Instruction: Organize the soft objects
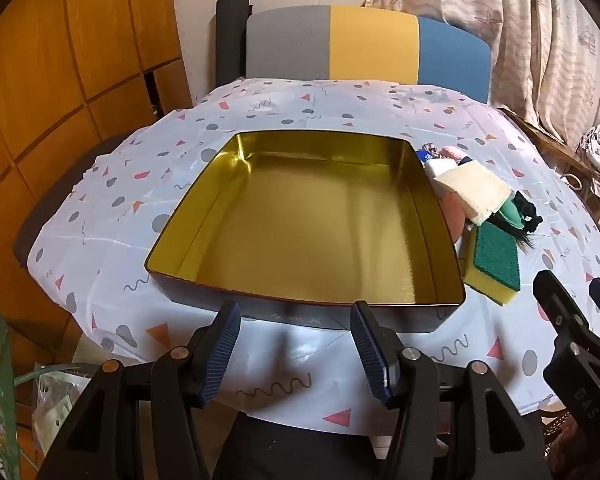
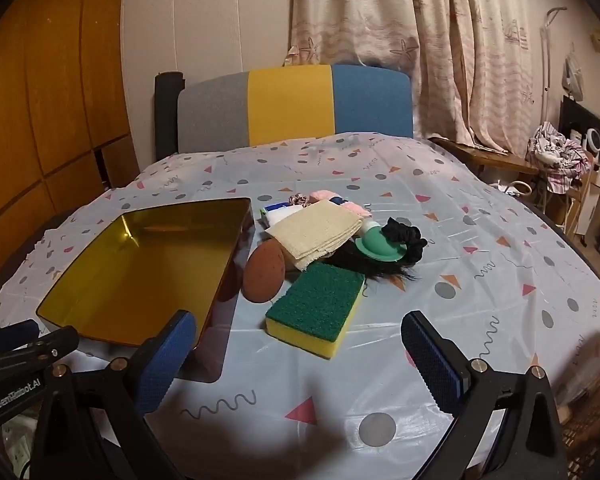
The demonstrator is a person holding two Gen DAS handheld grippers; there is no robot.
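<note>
An empty gold-lined tin box (image 1: 436, 236) (image 2: 52, 308) sits on the patterned tablecloth. Right of it lies a pile of soft things: a yellow sponge with a green scouring top (image 1: 494, 258) (image 2: 316, 304), a brown oval pad (image 2: 264, 276), a folded cream cloth (image 1: 476, 188) (image 2: 316, 232), a green hat-shaped piece (image 2: 376, 246), a black scrunchie (image 2: 406, 240), black hair-like fibres (image 2: 364, 266), and pink and white cloths (image 2: 332, 202) behind. My left gripper (image 1: 296, 354) is open and empty just before the box's near wall. My right gripper (image 2: 296, 356) is open and empty just short of the sponge.
A grey, yellow and blue chair back (image 2: 292, 104) stands behind the table. Wooden panels (image 1: 60, 80) are on the left, a curtain (image 2: 420, 40) behind, and clutter with clothes (image 2: 560, 156) at far right. The table's front edge lies under both grippers.
</note>
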